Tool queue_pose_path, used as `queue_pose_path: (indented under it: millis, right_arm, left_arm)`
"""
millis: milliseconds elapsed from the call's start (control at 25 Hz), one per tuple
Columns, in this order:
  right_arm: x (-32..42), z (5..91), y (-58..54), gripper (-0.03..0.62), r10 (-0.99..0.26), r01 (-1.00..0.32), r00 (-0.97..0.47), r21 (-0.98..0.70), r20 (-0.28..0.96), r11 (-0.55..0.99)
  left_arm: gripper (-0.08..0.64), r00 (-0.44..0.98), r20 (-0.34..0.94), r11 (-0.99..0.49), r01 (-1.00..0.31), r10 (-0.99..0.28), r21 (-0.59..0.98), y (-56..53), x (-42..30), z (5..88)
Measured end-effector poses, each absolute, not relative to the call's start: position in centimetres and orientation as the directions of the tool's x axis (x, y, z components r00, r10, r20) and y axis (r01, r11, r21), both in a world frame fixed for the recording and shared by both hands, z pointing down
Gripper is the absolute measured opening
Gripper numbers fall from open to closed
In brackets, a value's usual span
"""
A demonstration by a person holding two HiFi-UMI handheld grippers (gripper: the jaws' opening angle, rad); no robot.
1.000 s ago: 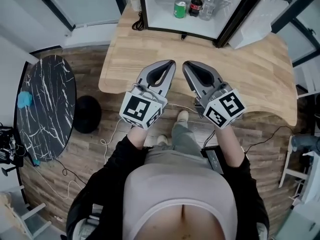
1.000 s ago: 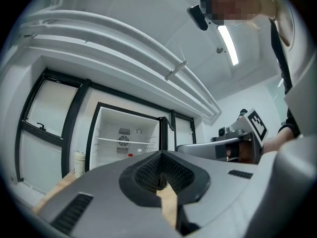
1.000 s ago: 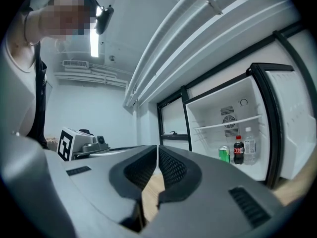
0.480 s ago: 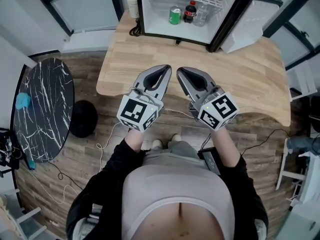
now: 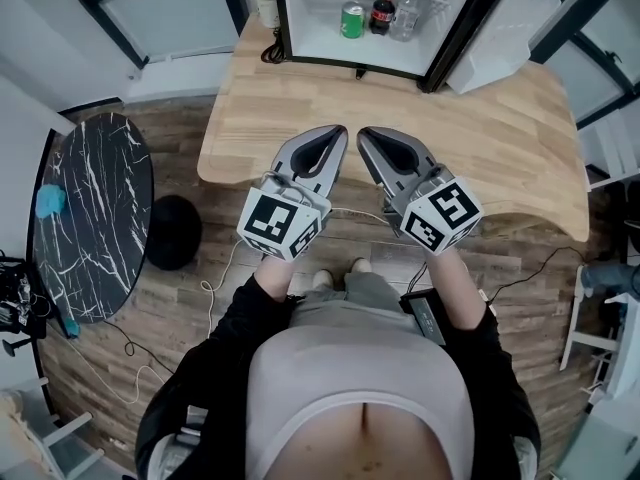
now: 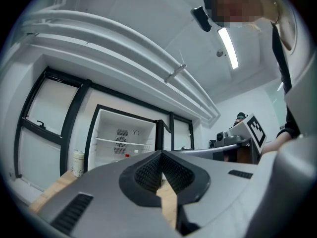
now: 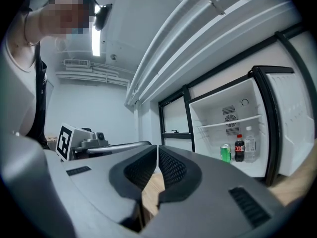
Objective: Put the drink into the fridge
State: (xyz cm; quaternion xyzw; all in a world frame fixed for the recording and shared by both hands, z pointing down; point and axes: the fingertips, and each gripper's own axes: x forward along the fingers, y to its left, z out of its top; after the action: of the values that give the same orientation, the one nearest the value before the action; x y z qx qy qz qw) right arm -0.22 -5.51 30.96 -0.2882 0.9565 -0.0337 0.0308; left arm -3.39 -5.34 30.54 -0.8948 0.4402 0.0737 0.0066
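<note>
The small fridge point(image 5: 330, 48) stands open at the far side of the wooden table point(image 5: 500, 138). On its floor stand a green can point(image 5: 352, 20), a dark cola bottle point(image 5: 381, 13) and a clear water bottle point(image 5: 404, 18). The right gripper view shows the same green can point(image 7: 226, 152), cola bottle point(image 7: 239, 148) and water bottle point(image 7: 250, 146). My left gripper point(image 5: 341, 129) and right gripper point(image 5: 362, 132) hover side by side over the table's near edge, both shut and empty. The left gripper point(image 6: 161, 153) points at the fridge point(image 6: 119, 143); the right gripper point(image 7: 157, 148) points left of it.
The fridge door point(image 5: 500, 38) swings open to the right. A white cup point(image 5: 267, 3) stands left of the fridge. A black marble round table point(image 5: 95, 213) and a dark stool point(image 5: 172, 230) sit on the floor at left. Cables point(image 5: 225, 278) trail by my feet.
The view shifted slightly between frames; both grippers stay shut, side by side over the table's near edge. The drinks in the fridge have not moved.
</note>
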Motion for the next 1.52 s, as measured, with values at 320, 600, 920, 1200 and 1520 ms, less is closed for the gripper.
queue_pose_path:
  millis: [320, 600, 920, 1200, 1520]
  right_arm:
    - [-1.2, 30.5, -3.9, 0.031, -0.56, -0.556, -0.827, -0.078, -0.046, 0.827]
    - [-1.5, 30.5, -2.7, 0.031, -0.549, -0.545, -0.835, -0.072, -0.046, 0.835]
    - [1.1, 30.5, 0.7, 0.031, -0.555, -0.551, -0.831, -0.077, -0.046, 0.831]
    - [3.9, 30.5, 4.6, 0.031, -0.56, -0.555, -0.827, -0.086, -0.049, 0.828]
    - [5.3, 30.2, 9.5, 0.031, -0.537, -0.531, -0.842, -0.091, -0.059, 0.843]
  left_arm:
    - [0.005, 0.621, -0.138, -0.633, -0.772, -0.772, 0.062, -3.9, -4.2, 30.7]
    - [0.005, 0.624, -0.132, -0.633, -0.773, -0.77, 0.045, -2.7, -4.0, 30.0]
    - [0.005, 0.607, -0.129, -0.617, -0.785, -0.784, 0.054, 0.4, -2.2, 29.9]
    - [0.005, 0.619, -0.122, -0.628, -0.776, -0.776, 0.054, 4.5, 0.8, 30.0]
    - [0.005, 0.608, -0.116, -0.616, -0.786, -0.785, 0.052, 9.7, 2.6, 30.2]
